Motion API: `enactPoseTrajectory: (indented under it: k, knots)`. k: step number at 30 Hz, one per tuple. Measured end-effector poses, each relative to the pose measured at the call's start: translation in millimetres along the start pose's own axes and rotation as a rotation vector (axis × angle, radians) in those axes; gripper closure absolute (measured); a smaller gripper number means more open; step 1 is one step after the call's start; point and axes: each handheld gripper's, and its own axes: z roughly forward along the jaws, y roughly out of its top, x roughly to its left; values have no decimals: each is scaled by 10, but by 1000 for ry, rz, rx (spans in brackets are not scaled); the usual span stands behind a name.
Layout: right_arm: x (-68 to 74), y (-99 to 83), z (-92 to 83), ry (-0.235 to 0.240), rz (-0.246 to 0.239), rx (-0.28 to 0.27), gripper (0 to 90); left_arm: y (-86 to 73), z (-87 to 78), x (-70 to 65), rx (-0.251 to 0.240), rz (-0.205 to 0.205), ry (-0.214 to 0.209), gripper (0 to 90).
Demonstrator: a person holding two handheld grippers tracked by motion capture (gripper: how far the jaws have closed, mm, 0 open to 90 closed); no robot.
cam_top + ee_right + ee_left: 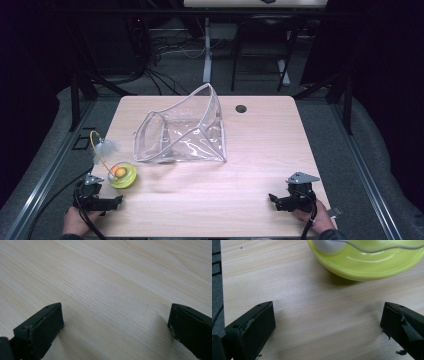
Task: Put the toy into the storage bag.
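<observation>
High view | clear pouch empty | yellow dish holds orange ball | both tongs wide

A: Can you read any lettering, labels, brand marks or numbers anywhere?

B: None. The pale wooden desk bears bare grain and no print. The clear plastic zip pouch with white edging carries no legible mark, and the round yellow-green plastic dish is plain.

A: And on the black hand-held gripper in either hand?

B: Nothing readable on the left hand-held gripper or the right hand-held gripper.
</observation>
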Motion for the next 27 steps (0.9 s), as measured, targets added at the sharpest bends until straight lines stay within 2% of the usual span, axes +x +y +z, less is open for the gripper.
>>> enactPoseTrajectory:
  k: [9,12,14,19,22,23,27]
  knots:
    - [-1,1,1,2,0,1,0,17,-2,3,19,3,1,0]
    - [-2,3,3,6,2,-1,0,63,-4,22,62,13,-9,0]
    - [-3,3,3,7,0,1,0,71,0,29,64,20,-6,0]
    - [-3,5,0,8,2,4,0,91,-13,67,98,-5,2,0]
    - [-6,6,0,9,-2,4,0,97,-37,68,92,-13,7,0]
    - [-6,6,1,9,-2,4,0,112,-70,68,82,-28,-4,0]
    - [-6,6,0,9,-3,5,0,150,-156,42,82,-36,-13,0]
